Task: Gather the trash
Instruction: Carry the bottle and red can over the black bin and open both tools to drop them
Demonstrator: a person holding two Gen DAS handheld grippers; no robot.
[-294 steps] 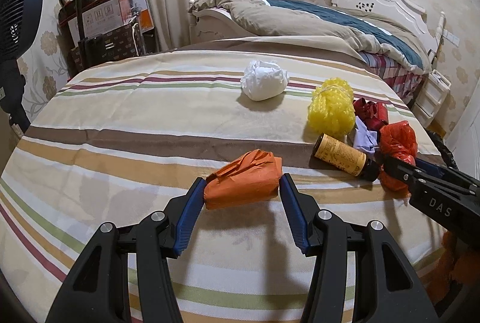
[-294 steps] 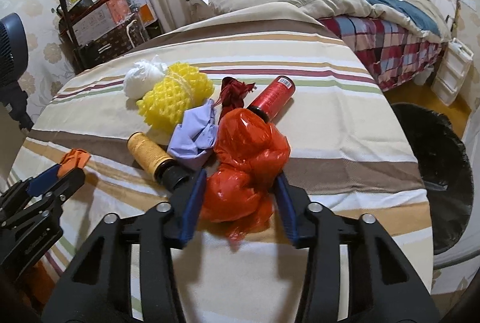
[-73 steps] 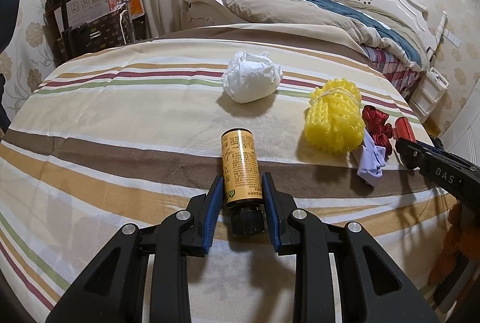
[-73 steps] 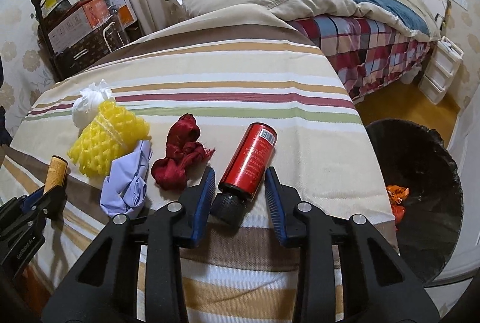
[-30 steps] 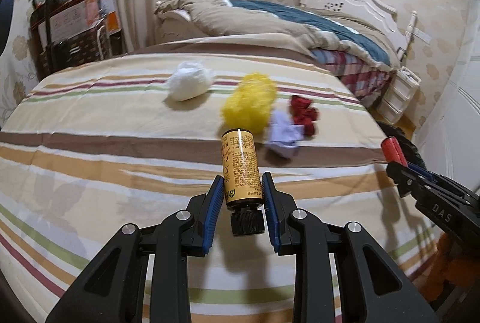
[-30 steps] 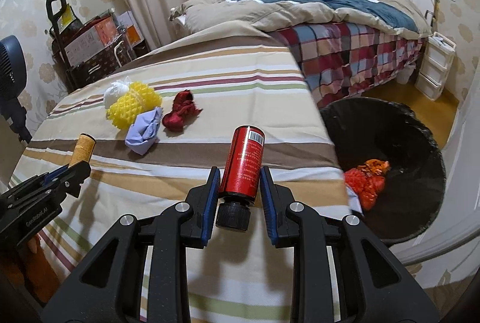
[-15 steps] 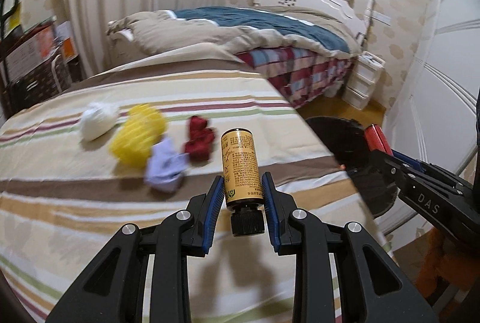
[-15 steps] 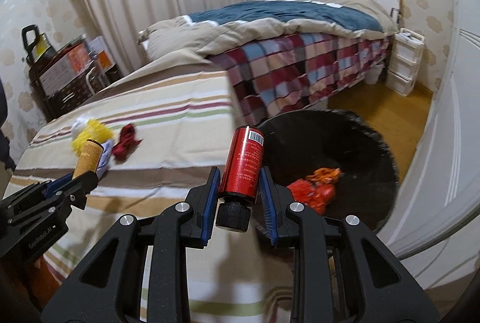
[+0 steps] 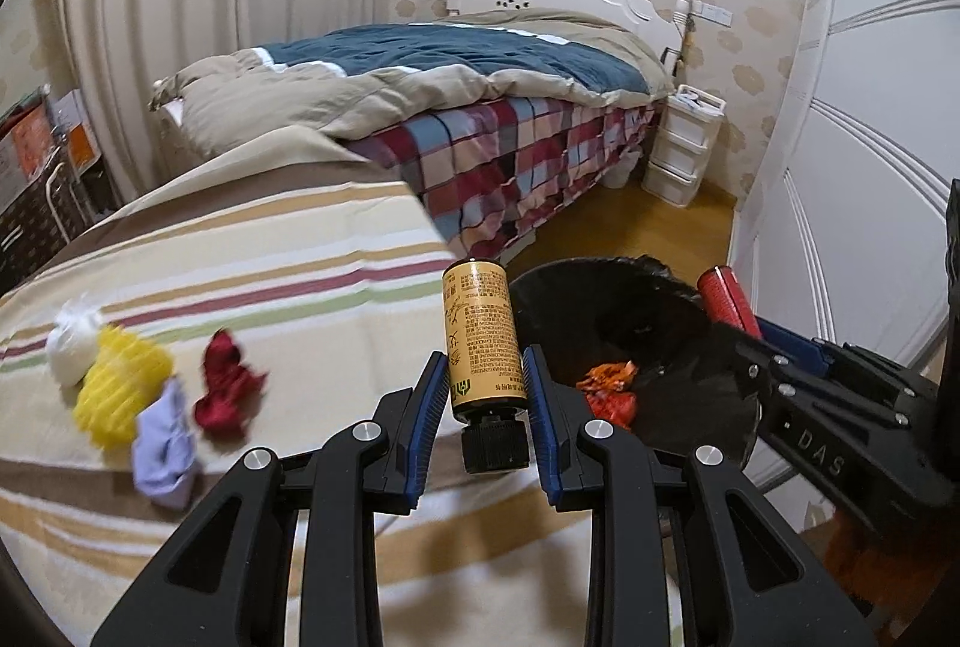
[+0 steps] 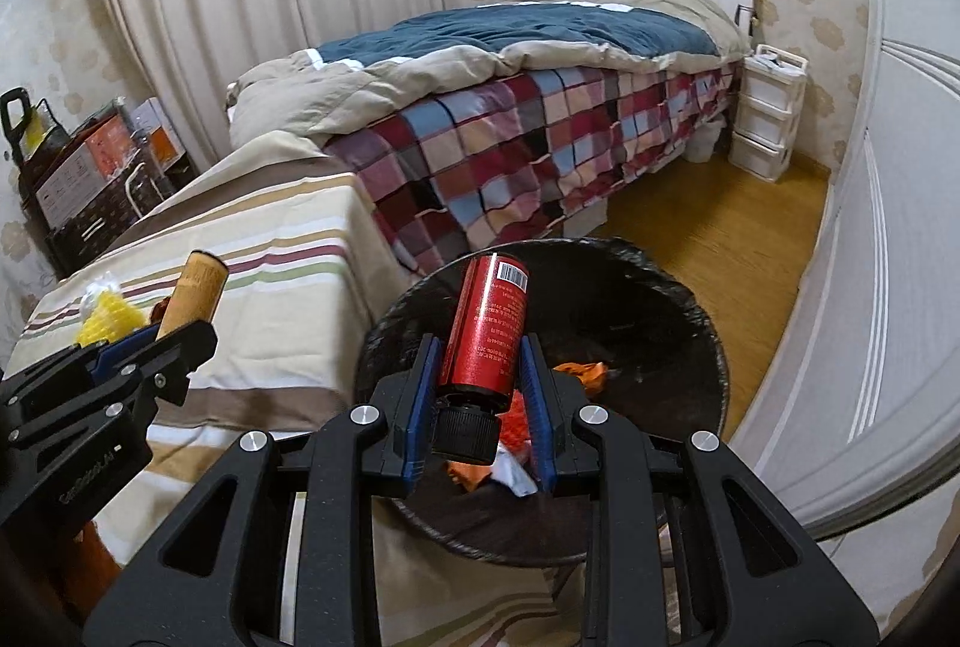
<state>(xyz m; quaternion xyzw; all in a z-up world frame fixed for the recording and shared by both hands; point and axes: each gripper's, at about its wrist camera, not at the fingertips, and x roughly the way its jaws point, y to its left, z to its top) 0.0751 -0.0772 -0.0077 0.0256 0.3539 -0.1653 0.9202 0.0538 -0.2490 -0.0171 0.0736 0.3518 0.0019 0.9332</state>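
Note:
My left gripper (image 9: 483,377) is shut on a yellow bottle (image 9: 482,341) with a black cap, held in the air over the striped table's right edge, beside the black-lined trash bin (image 9: 660,287). My right gripper (image 10: 480,356) is shut on a red bottle (image 10: 489,326) and holds it above the bin (image 10: 708,347), which has orange and red trash (image 10: 579,374) inside. On the table lie a white wad (image 9: 72,344), a yellow foam net (image 9: 123,389), a lilac wad (image 9: 165,449) and a dark red wad (image 9: 225,392).
The striped table (image 9: 270,263) stands left of the bin. A bed (image 10: 540,95) with a checked cover lies behind. White drawers (image 10: 765,119) stand by the headboard. A white door (image 10: 888,227) is at the right. Boxes on a cart (image 10: 90,173) stand at far left.
Both grippers have swung right with their bottles, from over the table towards the bin. The right gripper now hangs over the bin's opening.

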